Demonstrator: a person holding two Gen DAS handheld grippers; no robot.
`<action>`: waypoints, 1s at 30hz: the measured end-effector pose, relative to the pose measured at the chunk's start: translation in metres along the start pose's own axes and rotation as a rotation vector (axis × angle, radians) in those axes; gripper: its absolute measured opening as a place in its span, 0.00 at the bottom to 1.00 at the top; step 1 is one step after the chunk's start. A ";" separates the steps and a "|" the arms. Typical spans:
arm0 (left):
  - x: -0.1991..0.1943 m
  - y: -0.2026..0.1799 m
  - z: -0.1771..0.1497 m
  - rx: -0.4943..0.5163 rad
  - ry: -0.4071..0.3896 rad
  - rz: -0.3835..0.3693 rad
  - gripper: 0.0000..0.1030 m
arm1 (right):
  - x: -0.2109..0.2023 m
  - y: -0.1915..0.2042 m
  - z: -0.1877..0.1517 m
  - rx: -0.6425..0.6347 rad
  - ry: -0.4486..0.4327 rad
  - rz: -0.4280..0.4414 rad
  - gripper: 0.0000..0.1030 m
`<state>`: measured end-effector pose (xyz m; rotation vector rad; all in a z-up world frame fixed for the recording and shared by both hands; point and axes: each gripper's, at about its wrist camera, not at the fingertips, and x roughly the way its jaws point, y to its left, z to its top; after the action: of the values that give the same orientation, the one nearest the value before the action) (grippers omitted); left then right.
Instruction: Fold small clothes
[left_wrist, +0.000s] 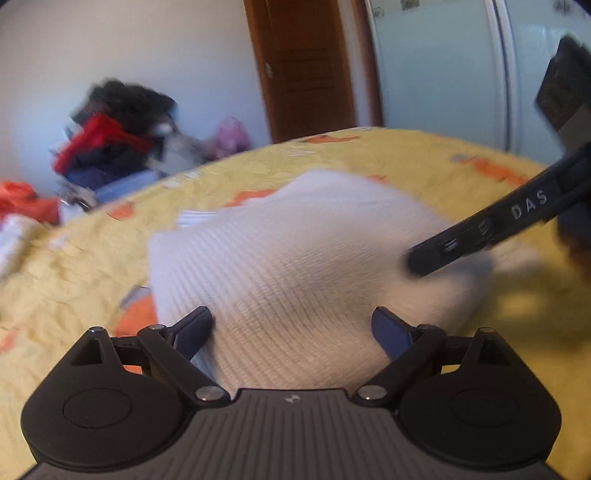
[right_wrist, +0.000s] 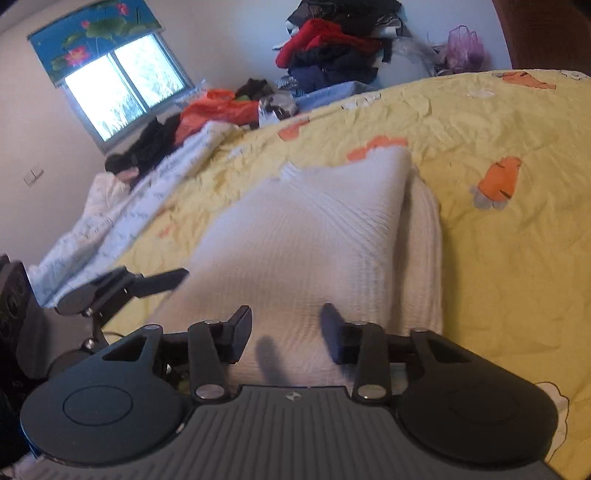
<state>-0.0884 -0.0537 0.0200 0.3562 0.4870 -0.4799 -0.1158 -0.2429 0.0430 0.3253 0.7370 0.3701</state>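
A white ribbed knit garment (left_wrist: 295, 258) lies folded on the yellow bedspread (left_wrist: 74, 280). My left gripper (left_wrist: 293, 330) stands wide open at the garment's near edge, with the cloth lying between its fingers and no pad pressing on it. My right gripper (right_wrist: 288, 332) is over the garment (right_wrist: 306, 240) with its jaws partly apart and cloth below the gap; I see no pad pinching it. In the right wrist view the upper layer lies over a lower one that shows along the right side. One right finger (left_wrist: 480, 229) reaches in over the garment's right part in the left wrist view.
The bedspread (right_wrist: 498, 277) carries orange cartoon prints. A pile of red, dark and blue clothes (right_wrist: 332, 48) sits beyond the bed's far edge, with an orange item (right_wrist: 218, 107) and a white quilt (right_wrist: 122, 221) to the left. A brown door (left_wrist: 306, 66) and pale wardrobe (left_wrist: 443, 74) stand behind.
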 end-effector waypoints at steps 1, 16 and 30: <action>-0.002 0.000 0.001 -0.005 0.001 0.000 0.93 | 0.000 -0.006 -0.004 0.009 -0.009 -0.033 0.01; -0.033 0.000 -0.008 -0.161 0.068 0.027 0.95 | -0.013 0.040 -0.016 -0.167 -0.081 -0.113 0.67; -0.027 0.004 -0.008 -0.222 0.098 0.032 0.97 | 0.024 0.055 0.070 -0.068 -0.070 -0.095 0.78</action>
<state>-0.1103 -0.0370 0.0282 0.1742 0.6224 -0.3741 -0.0620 -0.1947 0.1001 0.2369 0.6673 0.2922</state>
